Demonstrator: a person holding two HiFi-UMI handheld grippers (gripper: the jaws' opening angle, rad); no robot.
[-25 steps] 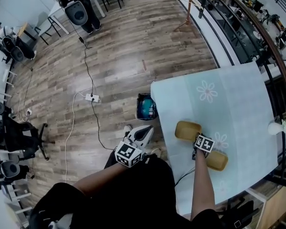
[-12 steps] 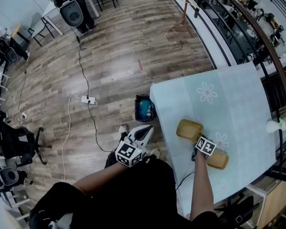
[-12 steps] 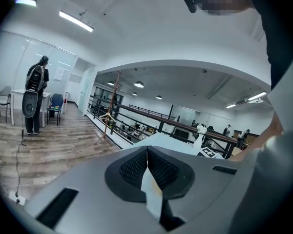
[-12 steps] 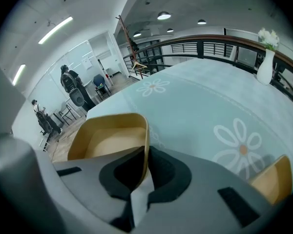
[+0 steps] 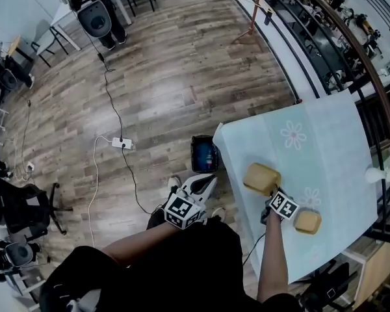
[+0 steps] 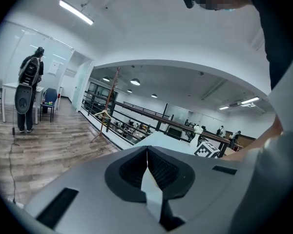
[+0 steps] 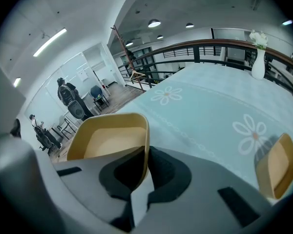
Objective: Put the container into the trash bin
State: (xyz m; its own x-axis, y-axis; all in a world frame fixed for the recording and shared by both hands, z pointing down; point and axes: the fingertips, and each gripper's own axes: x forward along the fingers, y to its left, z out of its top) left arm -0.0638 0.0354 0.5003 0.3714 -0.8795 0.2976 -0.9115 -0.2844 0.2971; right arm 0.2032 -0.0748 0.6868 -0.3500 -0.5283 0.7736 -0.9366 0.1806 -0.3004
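Observation:
A tan container (image 5: 261,179) hangs a little above the table's near left corner, and my right gripper (image 5: 270,193) is shut on its rim. In the right gripper view the jaws pinch the near wall of that container (image 7: 112,138) at the right gripper (image 7: 145,172). A second tan container (image 5: 307,221) (image 7: 276,167) lies on the table to the right. The trash bin (image 5: 203,153), dark with blue contents, stands on the floor beside the table's left edge. My left gripper (image 5: 200,186) (image 6: 147,150) is off the table near the bin, shut with nothing between its jaws.
The table (image 5: 325,148) has a pale blue cloth with daisy prints. A white vase with flowers (image 5: 380,173) (image 7: 258,62) stands at its far right edge by a railing. A power strip and cable (image 5: 121,143) lie on the wooden floor. Chairs and a person stand far off.
My right gripper has closed on the container's rim and lifted it away from the second container. My left gripper has drifted slightly right, toward the bin.

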